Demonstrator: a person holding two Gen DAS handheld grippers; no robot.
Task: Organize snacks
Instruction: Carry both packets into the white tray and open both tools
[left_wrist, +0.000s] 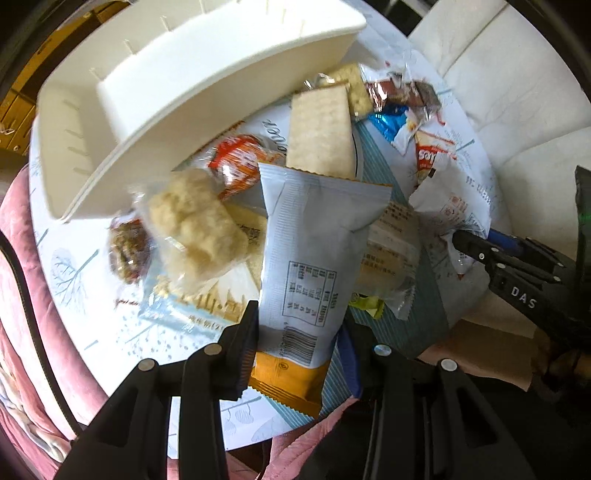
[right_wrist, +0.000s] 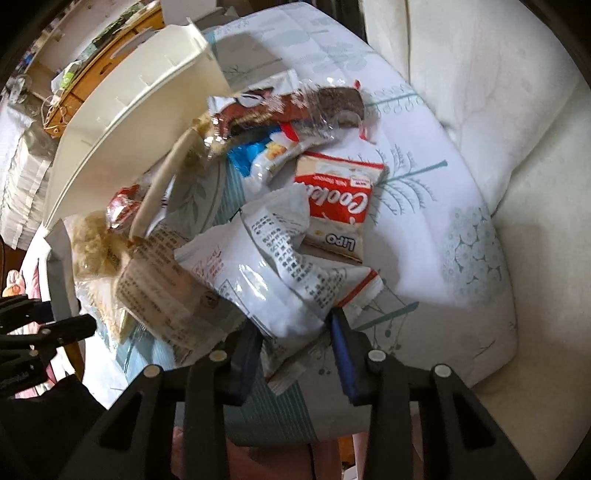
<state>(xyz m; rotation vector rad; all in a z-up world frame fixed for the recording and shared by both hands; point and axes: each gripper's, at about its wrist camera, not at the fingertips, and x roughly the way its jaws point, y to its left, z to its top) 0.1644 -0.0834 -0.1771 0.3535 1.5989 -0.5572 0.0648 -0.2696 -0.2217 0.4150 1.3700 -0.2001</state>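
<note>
Clamped between the left gripper's (left_wrist: 299, 343) pads, a pale blue packet with an orange end (left_wrist: 306, 266) stood lifted above the pile, likely bound for the white divided organizer (left_wrist: 147, 122) lying up and to the left on the patterned tabletop (left_wrist: 74, 266). Beneath it, from left to right, sat a puffed rice cake (left_wrist: 195, 225), a red-wrapped snack (left_wrist: 236, 162) and a long cracker pack (left_wrist: 321, 133). Farther right, the right gripper (right_wrist: 295, 343) had clenched on a crumpled white packet (right_wrist: 266, 266), just beside the red Cookies pack (right_wrist: 340, 199), apparently to clear the heap from both sides.
</note>
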